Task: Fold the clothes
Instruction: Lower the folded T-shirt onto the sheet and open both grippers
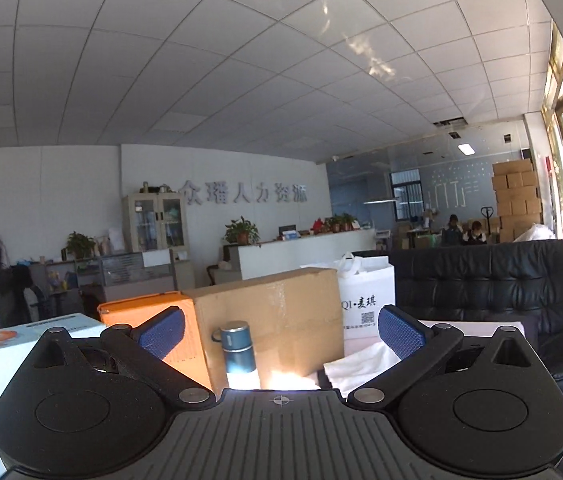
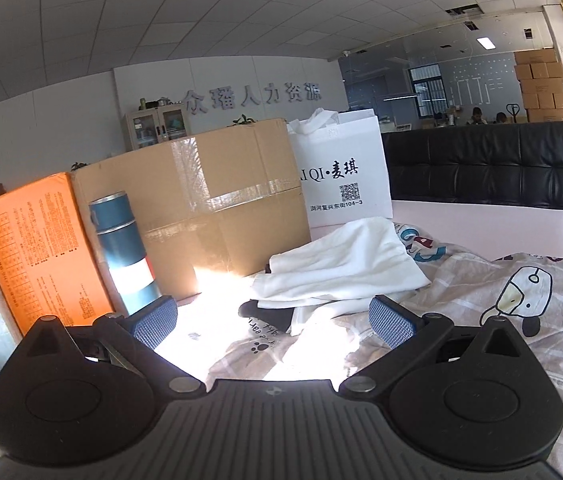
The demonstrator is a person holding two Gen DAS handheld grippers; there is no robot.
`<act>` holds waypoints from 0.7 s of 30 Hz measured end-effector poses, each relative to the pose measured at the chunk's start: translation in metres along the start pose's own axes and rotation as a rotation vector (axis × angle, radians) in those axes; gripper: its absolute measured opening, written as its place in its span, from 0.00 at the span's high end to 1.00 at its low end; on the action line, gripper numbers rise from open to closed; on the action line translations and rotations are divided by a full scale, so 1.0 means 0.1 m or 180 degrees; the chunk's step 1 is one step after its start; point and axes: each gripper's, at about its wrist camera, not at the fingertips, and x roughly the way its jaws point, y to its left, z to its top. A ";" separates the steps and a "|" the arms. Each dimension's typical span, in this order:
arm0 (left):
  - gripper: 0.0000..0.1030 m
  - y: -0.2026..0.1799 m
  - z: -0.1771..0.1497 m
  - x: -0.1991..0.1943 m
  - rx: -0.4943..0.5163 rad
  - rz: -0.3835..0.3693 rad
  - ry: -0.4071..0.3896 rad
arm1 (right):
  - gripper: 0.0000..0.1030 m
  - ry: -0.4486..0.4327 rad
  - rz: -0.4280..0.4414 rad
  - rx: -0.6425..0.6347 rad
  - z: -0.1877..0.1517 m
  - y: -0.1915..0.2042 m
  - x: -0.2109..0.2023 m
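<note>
A white garment [image 2: 341, 268] lies crumpled on the table in the right wrist view, on top of a dark cloth [image 2: 269, 314]. A beige printed garment [image 2: 481, 304] with cartoon figures spreads to its right and toward me. My right gripper [image 2: 273, 326] is open above the table's near side, nothing between its blue pads [image 2: 391, 326]. My left gripper [image 1: 281, 332] is open too, held higher and aimed over the table at the boxes. Only a corner of the white garment [image 1: 361, 364] shows there.
A blue flask [image 2: 121, 248] stands at the left, in front of an orange box [image 2: 41, 256] and a large cardboard box [image 2: 209, 200]. A white paper bag [image 2: 341, 172] stands behind the clothes. A black sofa [image 2: 501, 168] lines the table's far right.
</note>
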 end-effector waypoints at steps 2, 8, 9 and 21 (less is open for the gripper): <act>0.00 -0.01 -0.01 0.07 -0.0066 -0.0005 0.0023 | 0.00 0.0024 0.0025 -0.0045 0.03 0.03 -0.09; 0.00 0.00 -0.67 1.03 -0.0434 0.0317 0.0179 | 0.00 0.0040 -0.0223 -0.0108 0.02 -0.02 -0.08; 0.00 -0.03 -0.80 1.20 -0.0469 0.0396 0.0200 | 0.00 0.0043 -0.0294 -0.0081 0.01 -0.05 -0.04; 0.00 -0.21 -2.12 2.46 -0.0811 0.0319 0.0347 | 0.00 -0.0229 -0.0929 0.0165 -0.34 -0.31 0.63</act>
